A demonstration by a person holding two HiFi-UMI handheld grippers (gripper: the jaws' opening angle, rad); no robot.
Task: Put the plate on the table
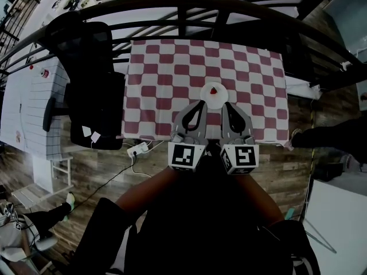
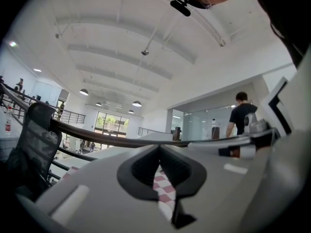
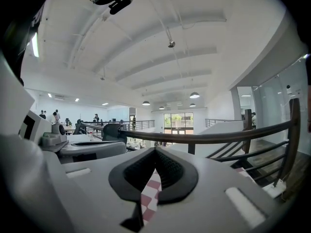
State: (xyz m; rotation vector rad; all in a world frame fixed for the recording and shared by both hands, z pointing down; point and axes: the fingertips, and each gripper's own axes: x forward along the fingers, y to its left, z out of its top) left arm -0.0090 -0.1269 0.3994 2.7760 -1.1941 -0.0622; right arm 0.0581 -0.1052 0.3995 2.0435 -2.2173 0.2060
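Note:
A small white plate (image 1: 214, 96) with a red bit on it rests on the red-and-white checked tablecloth (image 1: 172, 79), near the table's front edge. Both grippers are held side by side just in front of it, tips pointing at the plate. My left gripper (image 1: 201, 103) is shut and holds nothing; its closed jaws (image 2: 159, 150) show only a sliver of checked cloth between them. My right gripper (image 1: 226, 105) is also shut and empty, with its tips meeting (image 3: 155, 152). The plate itself is hidden in both gripper views.
A black office chair (image 1: 92, 79) stands at the table's left end. A black railing (image 1: 183, 4) runs behind the table. A white power strip (image 1: 137, 149) and cable lie on the wooden floor. A person's leg (image 1: 327, 136) reaches in at the right.

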